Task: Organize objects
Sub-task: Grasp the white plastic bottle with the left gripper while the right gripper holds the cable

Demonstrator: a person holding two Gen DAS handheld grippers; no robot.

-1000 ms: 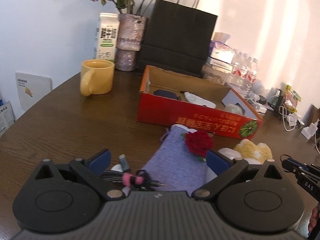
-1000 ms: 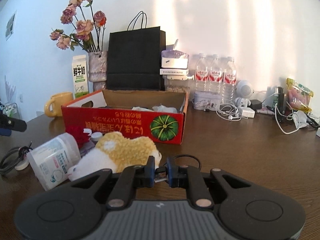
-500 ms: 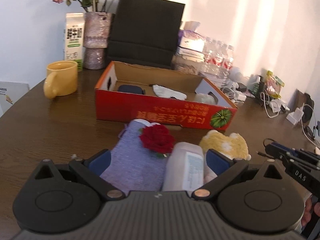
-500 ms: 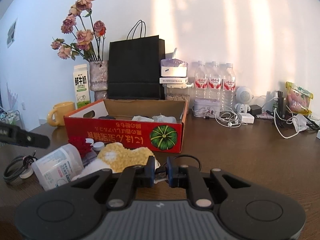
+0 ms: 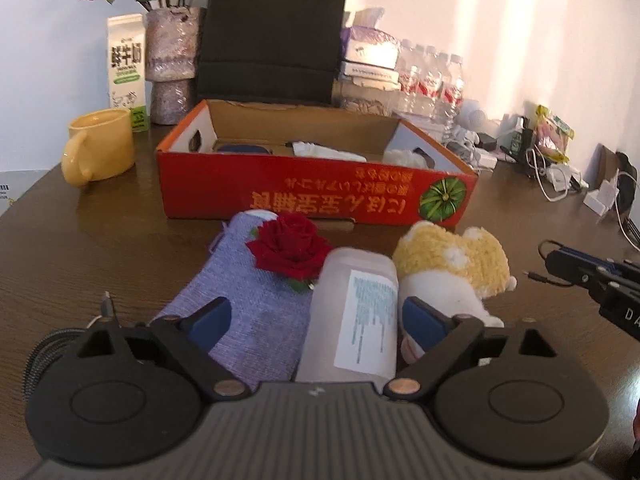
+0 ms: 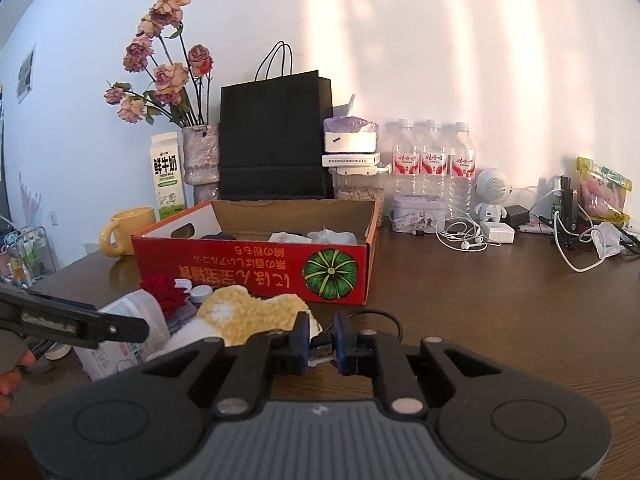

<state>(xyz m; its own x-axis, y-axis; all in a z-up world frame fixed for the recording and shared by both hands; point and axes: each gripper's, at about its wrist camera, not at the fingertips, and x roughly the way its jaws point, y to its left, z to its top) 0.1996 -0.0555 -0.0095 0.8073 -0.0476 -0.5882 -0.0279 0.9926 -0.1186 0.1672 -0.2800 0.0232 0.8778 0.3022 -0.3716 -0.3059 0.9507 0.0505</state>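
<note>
My left gripper (image 5: 316, 316) is open over a lilac cloth pouch (image 5: 244, 312) and a white plastic bottle (image 5: 356, 320) lying on the table. A red fabric rose (image 5: 290, 246) lies on the pouch and a yellow plush toy (image 5: 456, 268) lies right of the bottle. An open red cardboard box (image 5: 320, 196) stands behind them with a few items inside. My right gripper (image 6: 321, 340) is shut on the USB plug of a black cable (image 6: 376, 316), just right of the plush toy (image 6: 248, 312).
A yellow mug (image 5: 100, 148), milk carton (image 5: 126, 68), vase of dried flowers (image 6: 196, 152) and black paper bag (image 5: 272, 36) stand at the back left. Water bottles (image 6: 432, 164), a small white robot speaker (image 6: 492, 196) and tangled chargers (image 6: 576, 236) crowd the back right. A coiled cable (image 5: 44, 352) lies at my left.
My left gripper has moved right, from above the coiled cable to above the pouch and white bottle. My right gripper has risen a little, still shut on the plug.
</note>
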